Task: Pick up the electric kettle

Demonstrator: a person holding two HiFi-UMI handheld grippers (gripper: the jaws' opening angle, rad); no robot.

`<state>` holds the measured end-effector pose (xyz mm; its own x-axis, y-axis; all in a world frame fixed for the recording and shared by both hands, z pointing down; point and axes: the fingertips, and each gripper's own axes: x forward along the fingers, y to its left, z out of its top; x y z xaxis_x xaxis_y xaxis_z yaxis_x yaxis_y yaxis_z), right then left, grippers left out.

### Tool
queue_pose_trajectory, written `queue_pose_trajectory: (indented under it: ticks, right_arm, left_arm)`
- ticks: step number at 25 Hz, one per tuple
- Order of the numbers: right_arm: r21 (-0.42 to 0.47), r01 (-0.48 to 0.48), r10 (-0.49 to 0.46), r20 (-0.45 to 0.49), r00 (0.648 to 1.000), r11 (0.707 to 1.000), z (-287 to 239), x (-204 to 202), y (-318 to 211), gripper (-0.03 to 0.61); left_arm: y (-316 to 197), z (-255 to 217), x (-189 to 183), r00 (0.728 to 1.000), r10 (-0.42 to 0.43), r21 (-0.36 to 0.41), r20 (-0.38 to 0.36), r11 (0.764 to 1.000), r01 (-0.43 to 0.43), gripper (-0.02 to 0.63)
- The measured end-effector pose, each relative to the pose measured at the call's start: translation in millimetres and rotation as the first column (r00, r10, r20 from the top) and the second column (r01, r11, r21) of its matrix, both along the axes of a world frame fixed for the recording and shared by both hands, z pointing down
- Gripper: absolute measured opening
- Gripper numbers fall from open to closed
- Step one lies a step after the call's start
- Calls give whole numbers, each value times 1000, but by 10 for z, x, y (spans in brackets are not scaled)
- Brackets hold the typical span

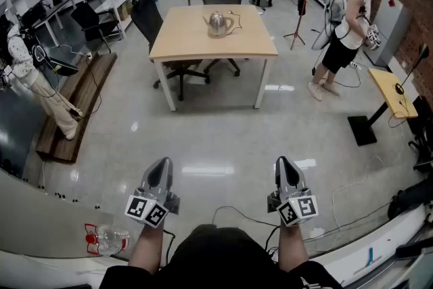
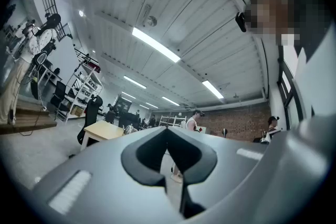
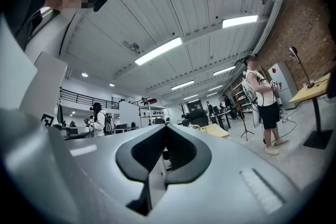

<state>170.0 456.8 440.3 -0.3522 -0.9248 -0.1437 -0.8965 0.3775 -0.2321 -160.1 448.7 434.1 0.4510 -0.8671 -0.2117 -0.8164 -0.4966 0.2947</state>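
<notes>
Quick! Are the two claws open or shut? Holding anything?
Left claw: shut, holding nothing.
Right claw: shut, holding nothing.

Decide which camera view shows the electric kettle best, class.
The head view: the electric kettle stands fully visible on the table. The left gripper view shows only a tiny glint of it; in the right gripper view it is too small to tell.

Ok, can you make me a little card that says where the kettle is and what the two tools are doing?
kettle: silver, upright on the table, far from both tools
table: light wood, across the shiny floor
left tool: shut, nothing in it, pointing toward the table
right tool: shut, nothing in it, level with the left one
kettle picked up: not yet
</notes>
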Motion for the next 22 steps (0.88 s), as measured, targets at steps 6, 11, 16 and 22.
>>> queue_pose_trajectory:
  ticks: [6,11,16,22]
  right_arm:
    - [0,-3,3,-1,1000,1000,3,61,23,0]
    - [-2,0,0,0,1000,1000,10,107,39,0]
    - [-11,1,-1,2,1000,1000,43,202,29,0]
    - [-11,24,-24,16,1000,1000,21,328,-25,0]
  left_arm:
    - [28,27,9,1000,-6,-13,-7,1000,5,-2]
    - [67,47,41,1000,-9,-18,-4,1000,9,-2]
    - [87,83,94,1000,-16,-31,-2,999,16,-2]
    - [31,53,223,1000,-25,-32,3,999,26,-2]
